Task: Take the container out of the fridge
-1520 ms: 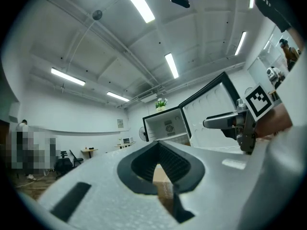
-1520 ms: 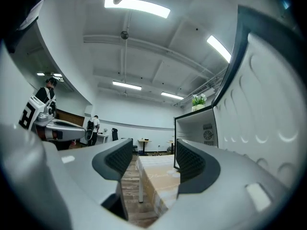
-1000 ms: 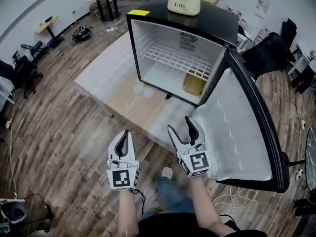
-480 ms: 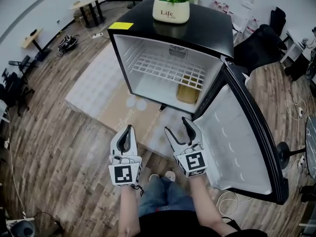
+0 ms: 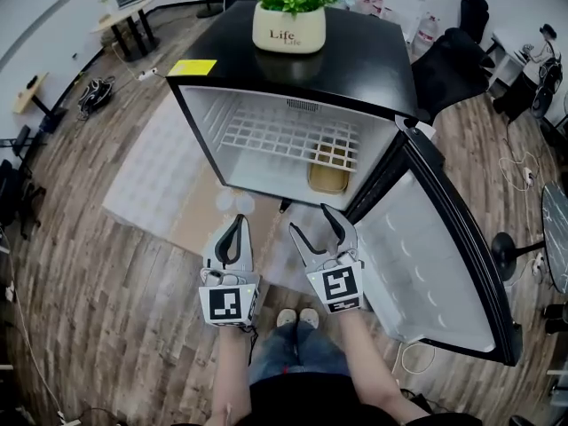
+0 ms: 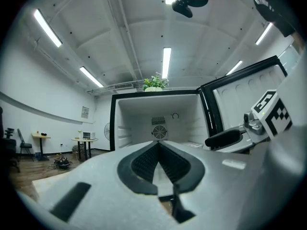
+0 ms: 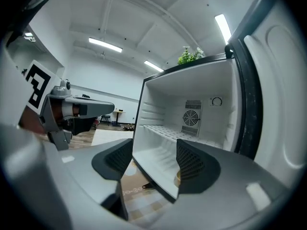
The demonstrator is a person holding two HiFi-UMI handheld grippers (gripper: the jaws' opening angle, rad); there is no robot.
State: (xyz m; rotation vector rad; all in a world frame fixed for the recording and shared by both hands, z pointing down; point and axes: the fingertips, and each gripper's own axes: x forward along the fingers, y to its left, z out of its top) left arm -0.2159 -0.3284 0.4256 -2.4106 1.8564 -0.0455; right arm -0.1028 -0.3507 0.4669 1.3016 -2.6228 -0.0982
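fridge (image 5: 377, 60) – door (image 5: 417, 247) wide open at right | container (image 5: 328, 178) – yellowish, on the fridge floor at right, under the wire shelf (image 5: 288, 138) | left gripper (image 5: 234, 224) – jaws pressed together, empty, in front of the fridge | right gripper (image 5: 311, 220) – jaws well apart, nothing between them, beside the door

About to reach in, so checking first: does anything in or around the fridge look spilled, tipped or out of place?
Nothing stands out. The container sits flat on the fridge floor under the wire shelf, right side; the door is wide open; the plant pot stands upright on top.
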